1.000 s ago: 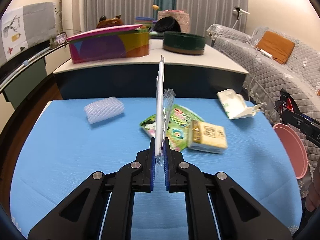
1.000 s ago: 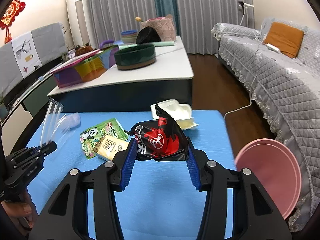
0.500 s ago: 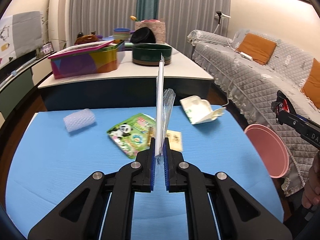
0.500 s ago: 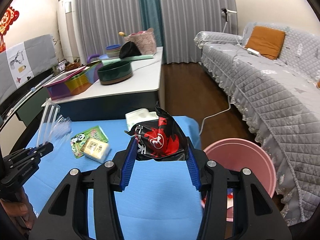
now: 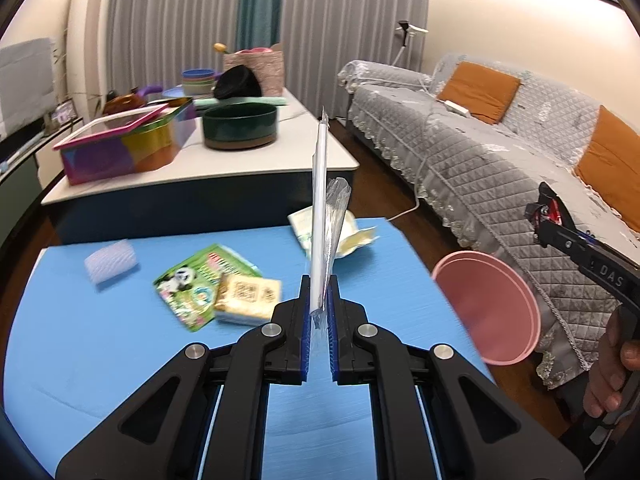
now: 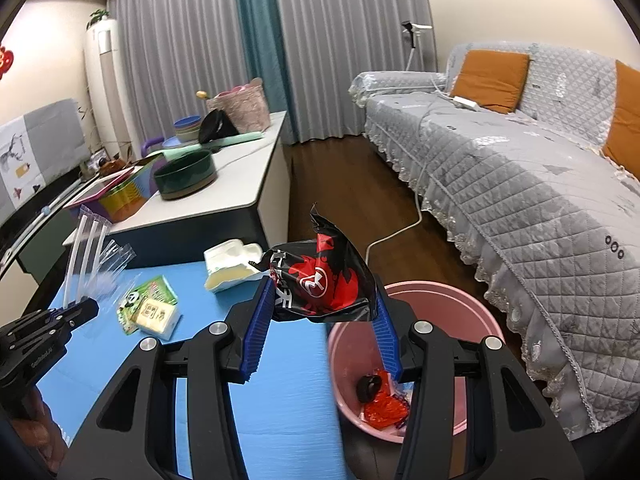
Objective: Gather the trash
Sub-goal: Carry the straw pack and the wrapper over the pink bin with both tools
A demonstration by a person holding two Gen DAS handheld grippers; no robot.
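Observation:
My left gripper (image 5: 319,312) is shut on a clear plastic straw packet (image 5: 320,200) that stands upright above the blue table (image 5: 80,360); it also shows in the right wrist view (image 6: 86,252). My right gripper (image 6: 320,320) is shut on a crumpled black and red wrapper (image 6: 320,280), held at the table's right edge beside the pink bin (image 6: 472,320). The bin (image 5: 488,304) holds red scraps (image 6: 384,408). On the table lie a green panda packet (image 5: 200,280), a yellow box (image 5: 248,300), a white foam net (image 5: 110,264) and a white carton (image 5: 348,232).
A white counter (image 5: 224,160) behind the table carries a colourful tin (image 5: 124,148), a dark green bowl (image 5: 240,126) and stacked dishes. A grey quilted sofa (image 6: 520,180) with orange cushions runs along the right. A white cable (image 6: 396,232) lies on the wood floor.
Both grippers have swung to the right with their loads. The right gripper with the wrapper now reaches the pink bin, whose inside has come into view.

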